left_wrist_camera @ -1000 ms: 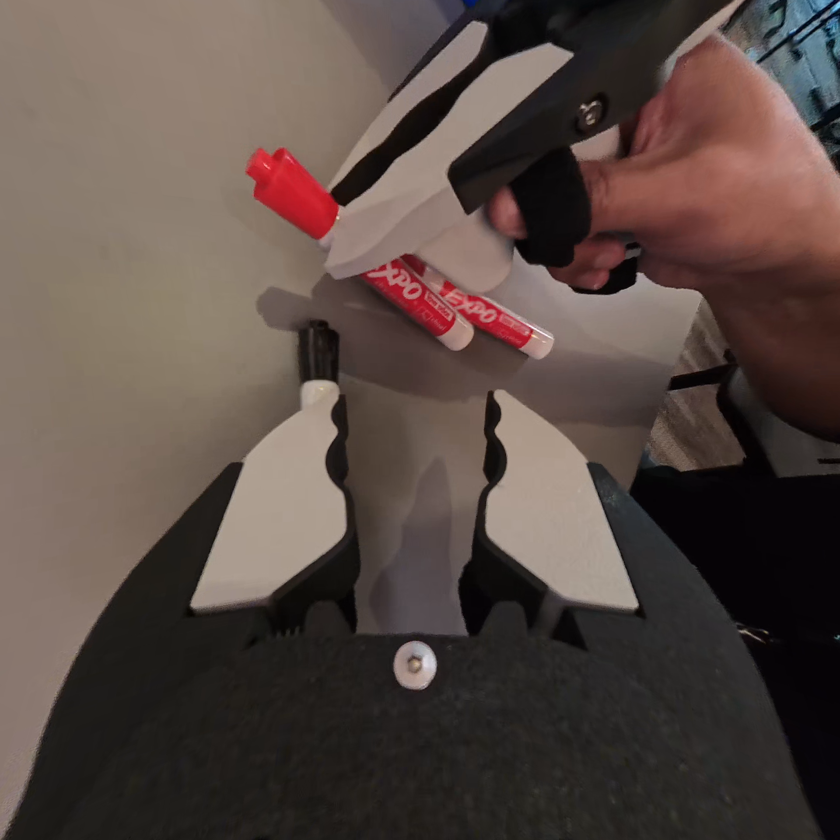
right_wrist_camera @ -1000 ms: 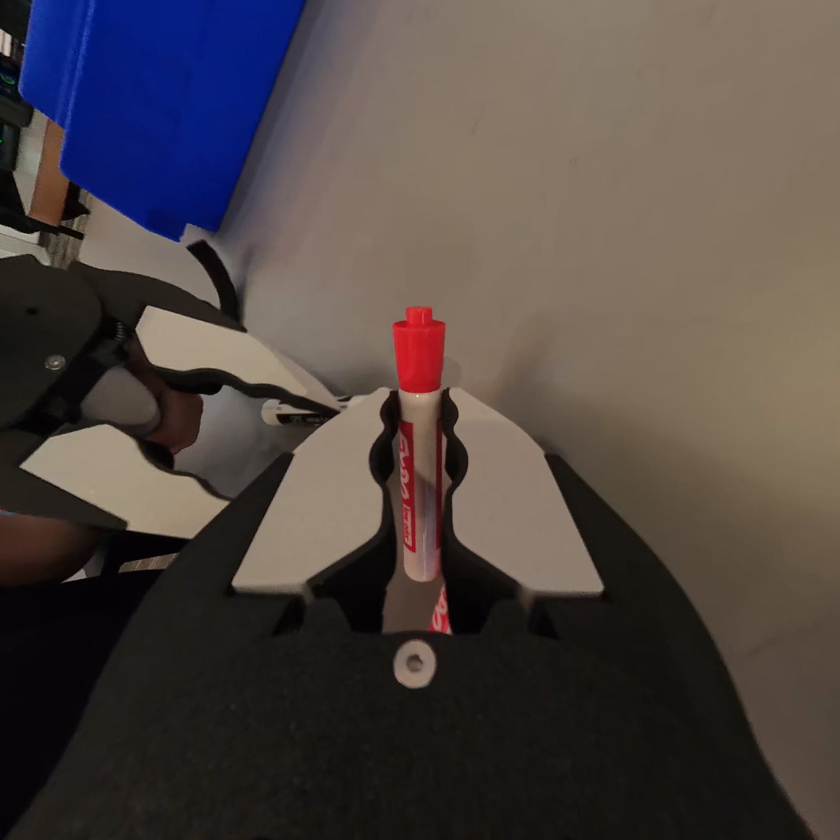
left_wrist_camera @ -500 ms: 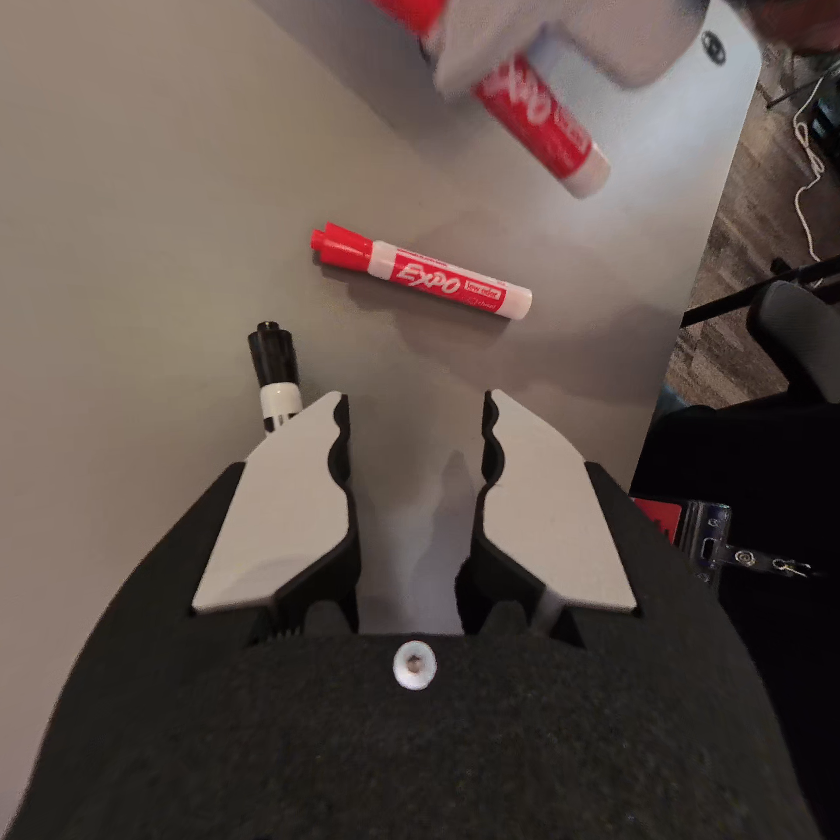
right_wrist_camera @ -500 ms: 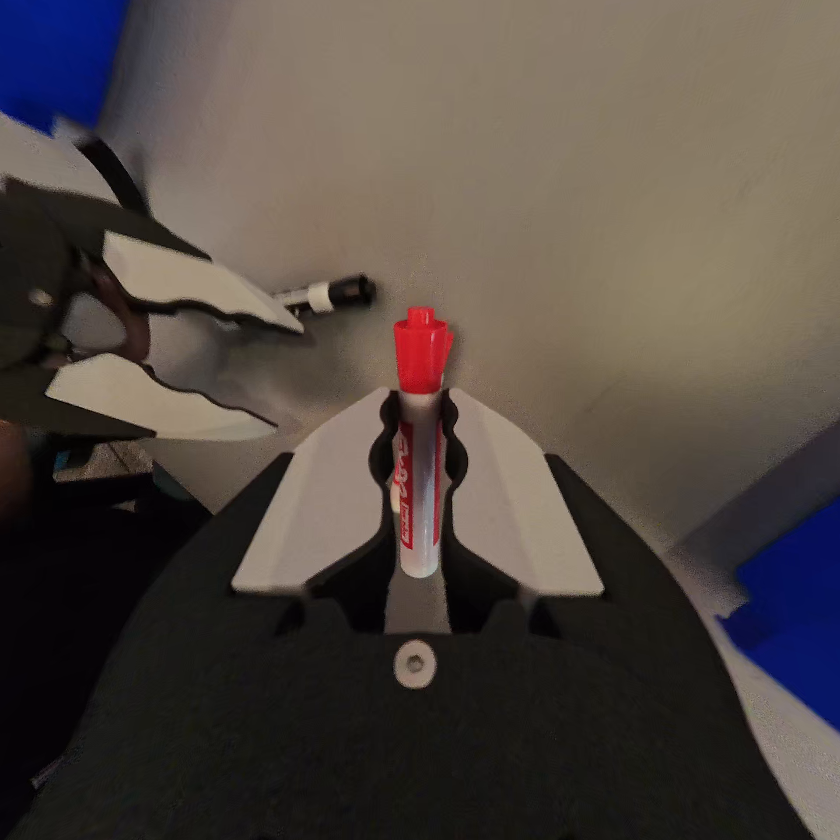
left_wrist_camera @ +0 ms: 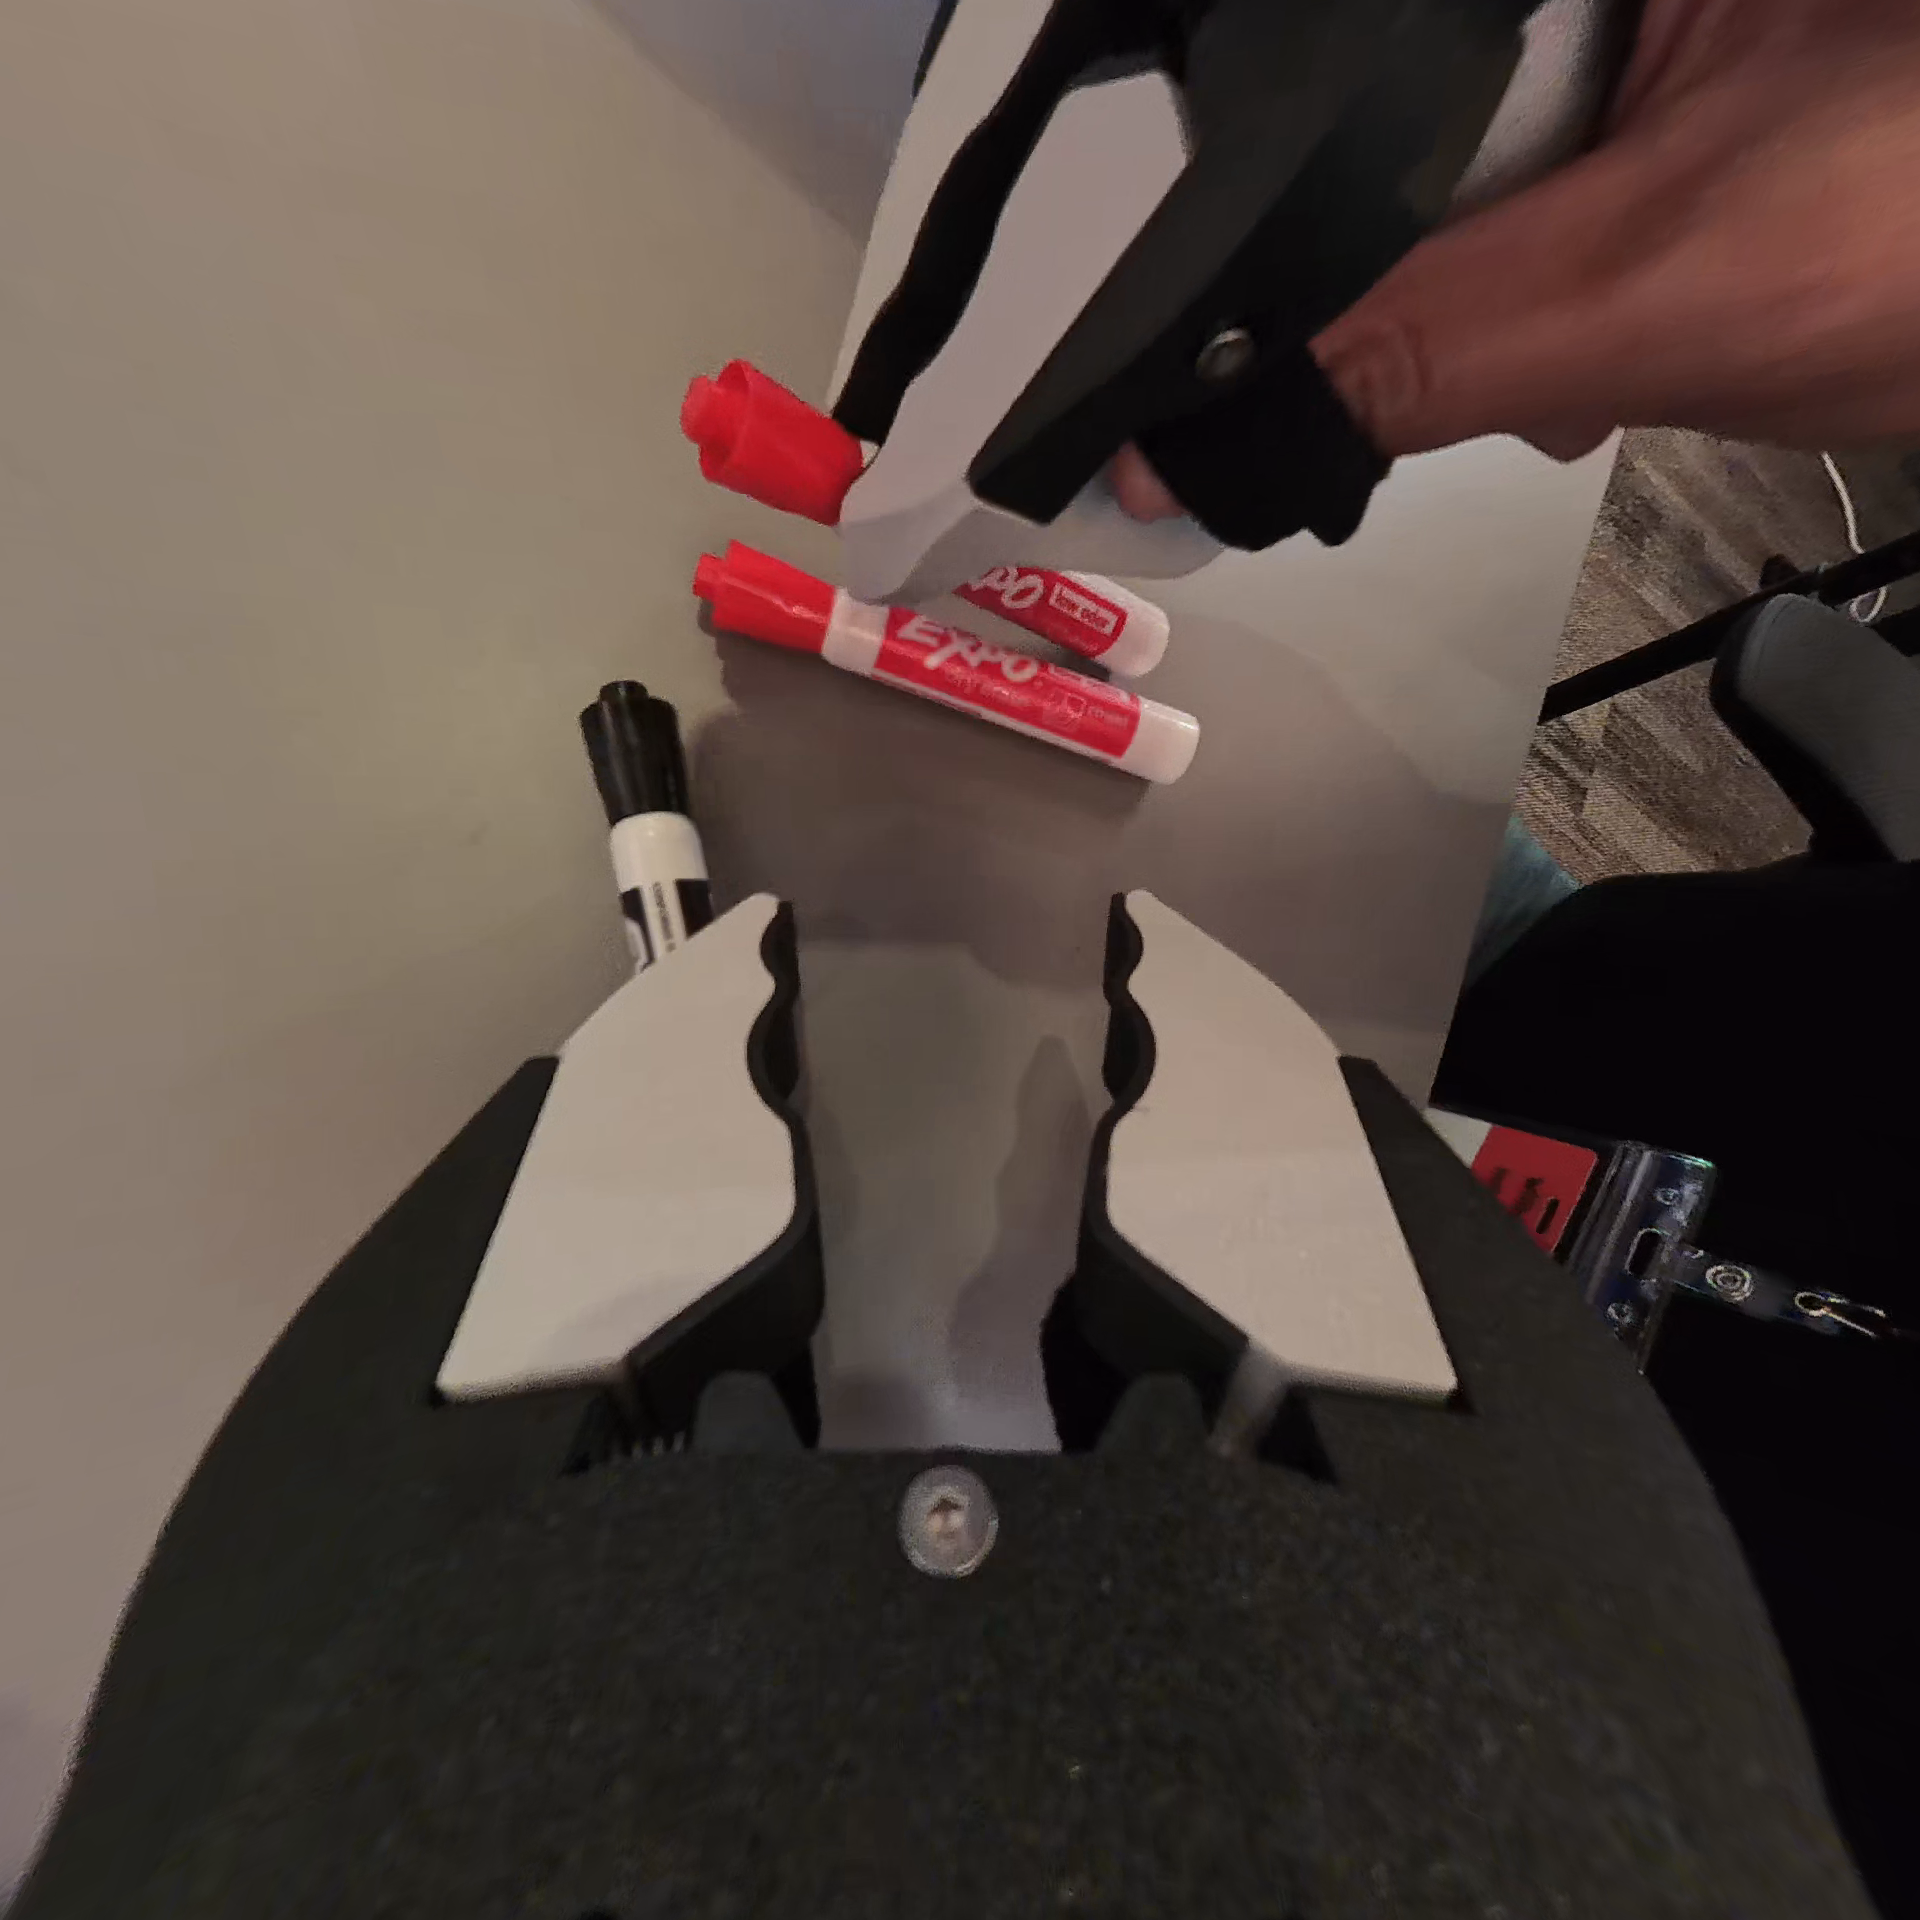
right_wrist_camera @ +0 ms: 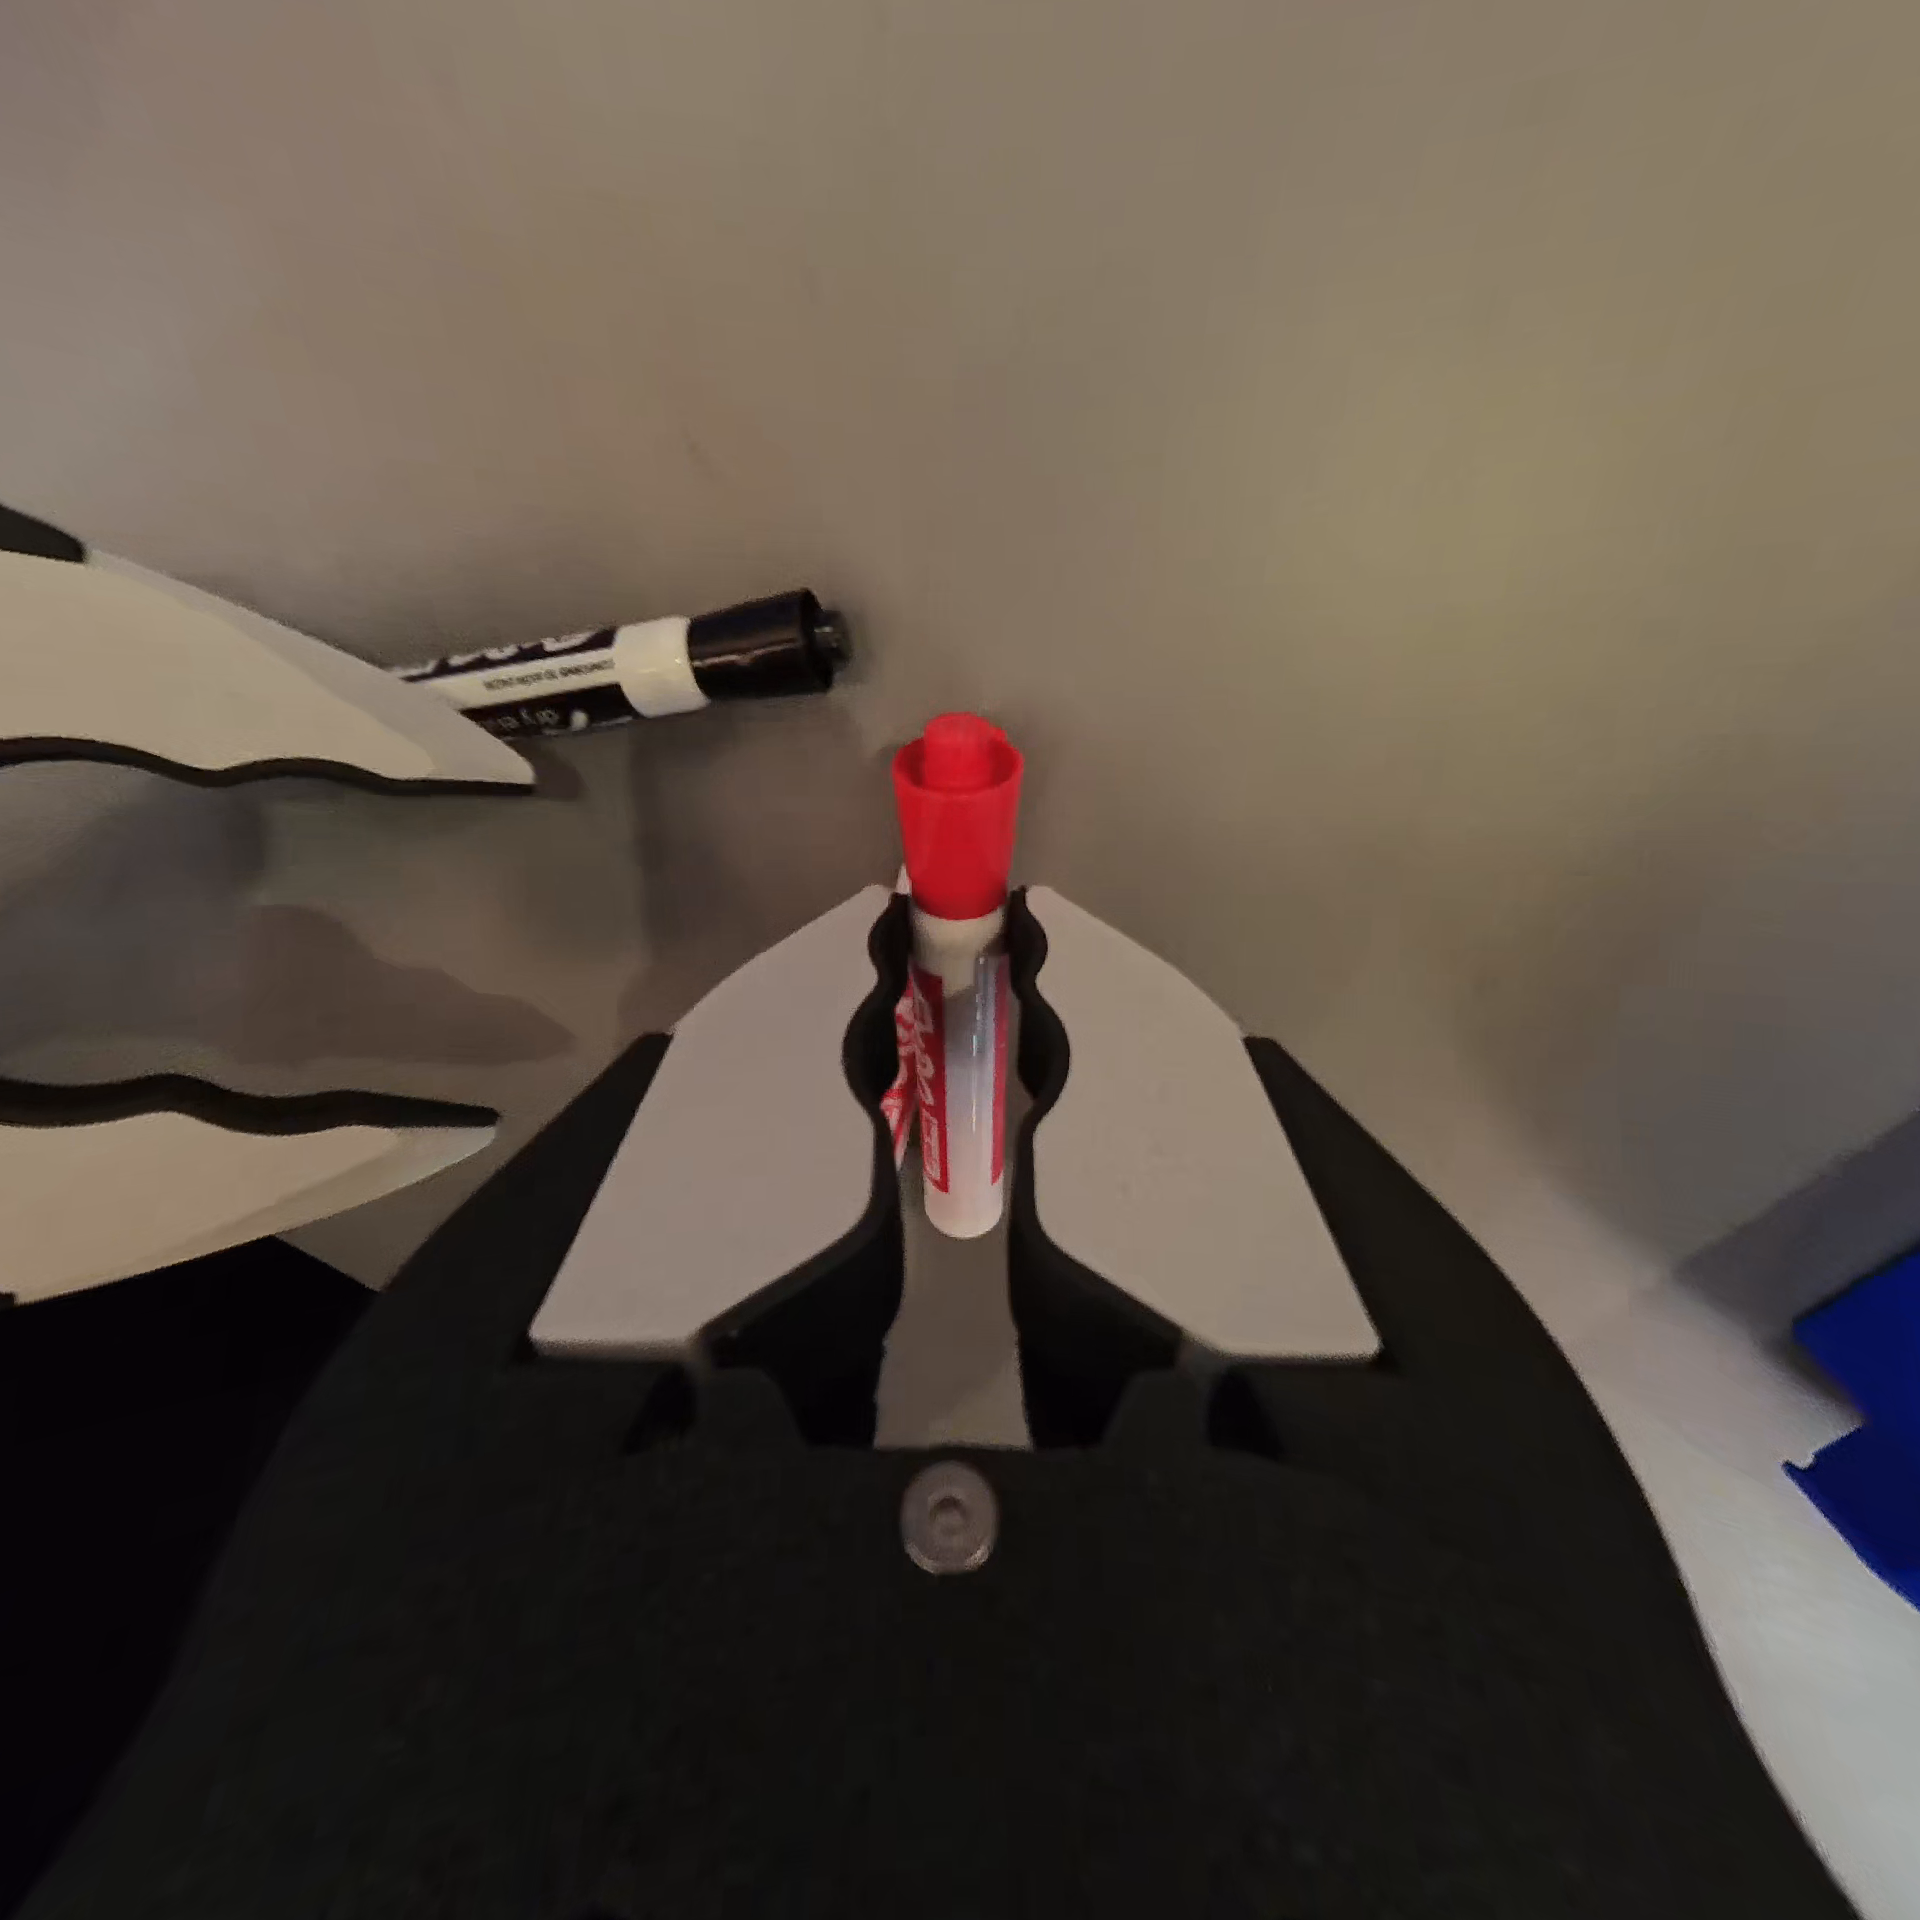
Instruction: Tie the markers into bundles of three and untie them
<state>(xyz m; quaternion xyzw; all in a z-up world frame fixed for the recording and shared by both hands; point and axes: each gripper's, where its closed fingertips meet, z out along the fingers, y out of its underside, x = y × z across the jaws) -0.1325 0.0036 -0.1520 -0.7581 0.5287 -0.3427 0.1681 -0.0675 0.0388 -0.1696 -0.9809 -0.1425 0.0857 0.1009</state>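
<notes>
My right gripper (right_wrist_camera: 961, 904) is shut on a red marker (right_wrist_camera: 961, 997), cap pointing forward past the fingertips. In the left wrist view that gripper (left_wrist_camera: 883, 551) holds the marker (left_wrist_camera: 769, 452) low over the grey table (left_wrist_camera: 260, 520), just behind and roughly parallel to a second red marker (left_wrist_camera: 956, 665) lying flat. A black marker (left_wrist_camera: 644, 810) lies beside my left gripper's left finger; it also shows in the right wrist view (right_wrist_camera: 644, 665). My left gripper (left_wrist_camera: 951, 914) is open and empty, just short of the red markers; it also shows in the right wrist view (right_wrist_camera: 499, 945).
The table's edge (left_wrist_camera: 1507, 831) runs along the right, with floor and a chair (left_wrist_camera: 1818, 707) beyond. A clear badge holder with a red card (left_wrist_camera: 1621, 1226) hangs at the right. A blue bin (right_wrist_camera: 1870, 1403) sits at the right in the right wrist view.
My right gripper, lifted away half a second ago, has come back down with its red marker next to the lying red marker. My left gripper stays open in place.
</notes>
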